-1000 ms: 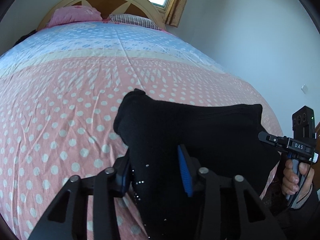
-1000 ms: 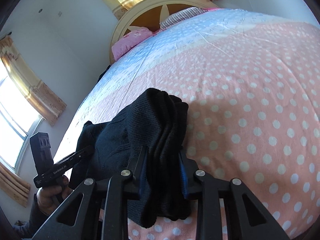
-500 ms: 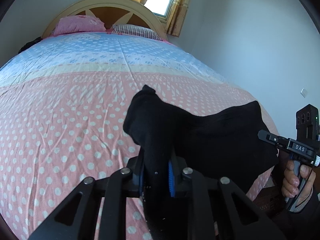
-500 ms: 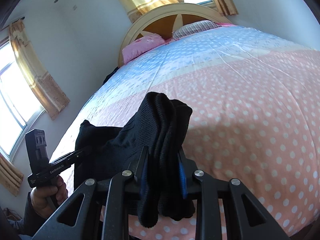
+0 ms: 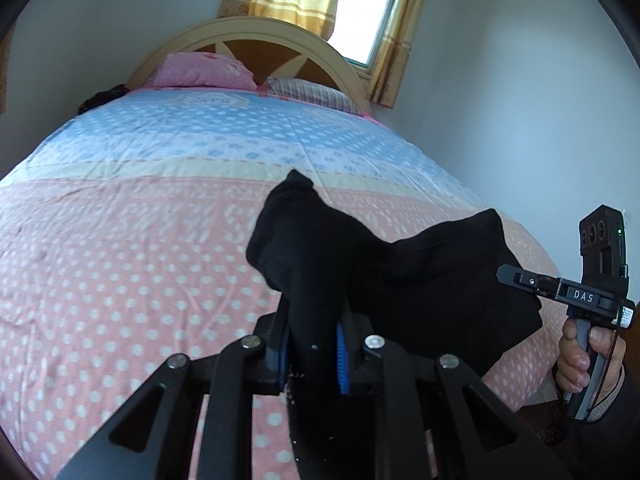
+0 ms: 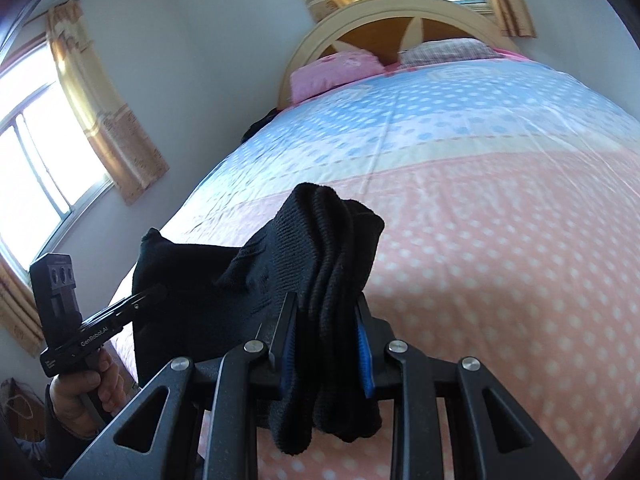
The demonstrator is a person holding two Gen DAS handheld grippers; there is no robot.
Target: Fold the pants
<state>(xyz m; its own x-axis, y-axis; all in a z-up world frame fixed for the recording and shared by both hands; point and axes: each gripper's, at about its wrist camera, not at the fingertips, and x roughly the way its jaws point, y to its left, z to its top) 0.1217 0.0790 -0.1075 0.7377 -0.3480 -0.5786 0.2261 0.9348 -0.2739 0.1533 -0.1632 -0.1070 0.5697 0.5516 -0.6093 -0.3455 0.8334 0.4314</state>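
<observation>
Both claws are pinched tight on the black pants right now. My left claw point(image 5: 312, 350) squeezes a bunch of the cloth between its blue pads, and the pants point(image 5: 384, 276) poke up past it toward 12 o'clock. From there the cloth stretches over toward 3 o'clock, where I can see my other claw holding the far end. My right claw point(image 6: 326, 350) grips a thick wad with several layers, and some of it hangs down below the fingers toward 6 o'clock.

So the pants are up in the air between my two claws, above the near part of the bed point(image 5: 120, 264). I cannot tell if any bit of them touches the pink dotted cover. The pillows point(image 5: 200, 70) sit far off at 12 o'clock, by the headboard.

How far along am I? I think I am somewhere in the middle. The wad in my right claw looks doubled over, so maybe one fold is done, but I cannot be sure. The pants are not lying flat and neat yet. I guess I must lay them down on the cover, smooth them, and fold them again.
</observation>
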